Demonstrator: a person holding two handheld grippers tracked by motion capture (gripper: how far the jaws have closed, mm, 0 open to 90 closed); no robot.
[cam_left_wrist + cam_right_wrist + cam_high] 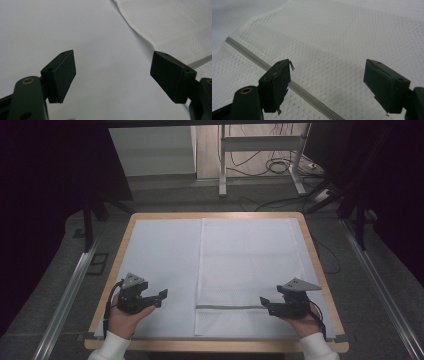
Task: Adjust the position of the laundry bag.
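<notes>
White mesh bag [250, 270] lying flat, covering table's [320, 270] right half. Left gripper [161, 298] hovering wide open, empty, off bag's left edge; right gripper [265, 305] gaping, empty, over grey zipper [230, 307].

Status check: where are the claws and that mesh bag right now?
Left claw open over bare table cover. Right claw open above the mesh bag, near its grey zipper. Nothing held, nothing in the way.

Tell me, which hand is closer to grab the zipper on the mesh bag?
Probably the right gripper: its open jaws hover over the mesh bag, beside the zipper. The left gripper is over bare table cover.
</notes>
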